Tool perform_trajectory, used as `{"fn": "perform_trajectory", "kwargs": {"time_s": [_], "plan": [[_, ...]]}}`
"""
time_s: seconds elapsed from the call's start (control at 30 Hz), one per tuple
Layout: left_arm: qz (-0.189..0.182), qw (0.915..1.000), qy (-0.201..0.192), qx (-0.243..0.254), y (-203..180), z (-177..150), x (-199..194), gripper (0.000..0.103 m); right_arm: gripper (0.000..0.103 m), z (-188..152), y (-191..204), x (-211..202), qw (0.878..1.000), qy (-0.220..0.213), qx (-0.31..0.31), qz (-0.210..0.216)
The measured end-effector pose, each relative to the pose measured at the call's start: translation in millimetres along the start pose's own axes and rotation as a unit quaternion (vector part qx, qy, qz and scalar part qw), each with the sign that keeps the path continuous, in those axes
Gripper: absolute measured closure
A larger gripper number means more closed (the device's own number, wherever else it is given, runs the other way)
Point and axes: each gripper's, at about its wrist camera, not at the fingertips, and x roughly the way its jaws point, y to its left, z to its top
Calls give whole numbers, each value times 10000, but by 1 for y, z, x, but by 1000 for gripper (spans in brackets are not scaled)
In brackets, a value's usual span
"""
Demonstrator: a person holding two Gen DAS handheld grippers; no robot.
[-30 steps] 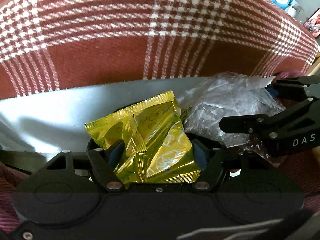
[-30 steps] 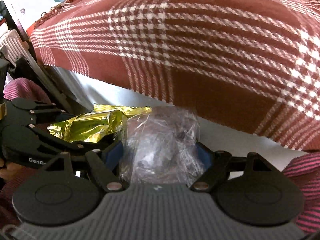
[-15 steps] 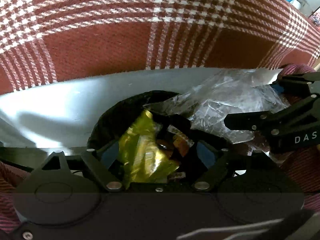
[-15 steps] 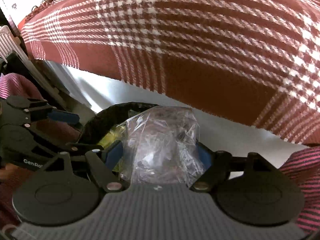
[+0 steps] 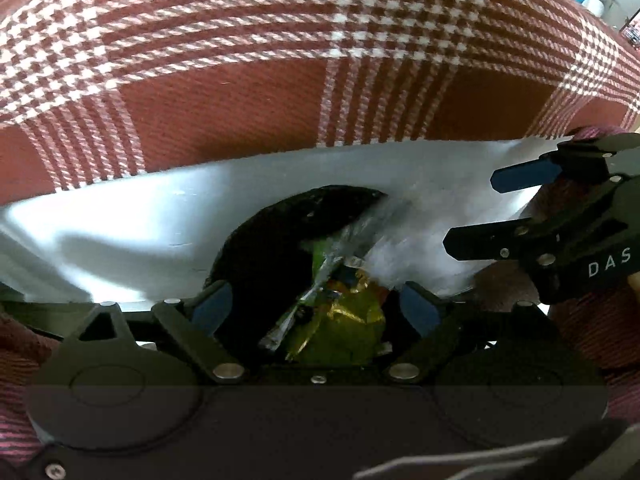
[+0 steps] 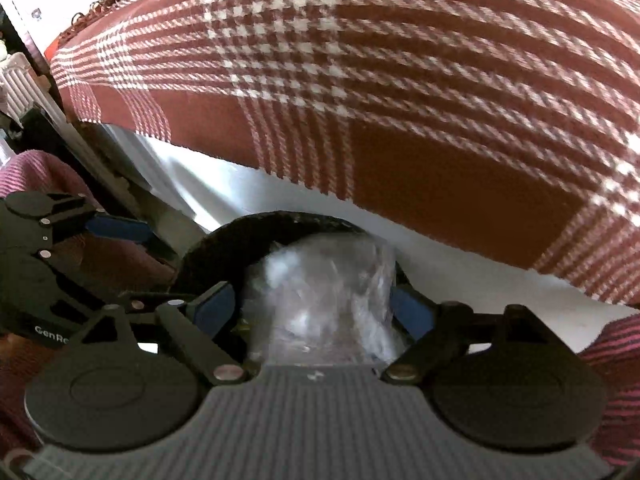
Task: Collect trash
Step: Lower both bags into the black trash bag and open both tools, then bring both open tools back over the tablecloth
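Both claws spread above the black bin (image 5: 280, 236): left claw (image 5: 316, 304) empty, gold wrapper (image 5: 344, 332) dropped inside; right claw (image 6: 316, 304) loose around clear plastic (image 6: 320, 300). Light, crinkly, slippery; best pinched mid-bunch

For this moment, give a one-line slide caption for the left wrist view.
Open left claw above the black bin, yellow wrapper lying inside; right claw open alongside.
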Motion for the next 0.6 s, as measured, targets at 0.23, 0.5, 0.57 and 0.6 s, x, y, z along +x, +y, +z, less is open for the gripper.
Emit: {"fn": "perform_trajectory", "kwargs": {"time_s": [0.23,0.5,0.57,0.6], "plan": [[54,9999,-96,-46,4,1,-10,12,4,4,3,0,9999,-132,36,33],[9,9977,-635,239,-3,23,-66,12,4,20,6,-39,9985,-515,-81,144],[-127,9941,-993,425,-3,34,-93,6,4,32,10,-63,9964,-748,-280,277],[-147,9919,-1178,463,-4,40,-106,5,4,39,9,-75,9952,-873,-352,286]]}}
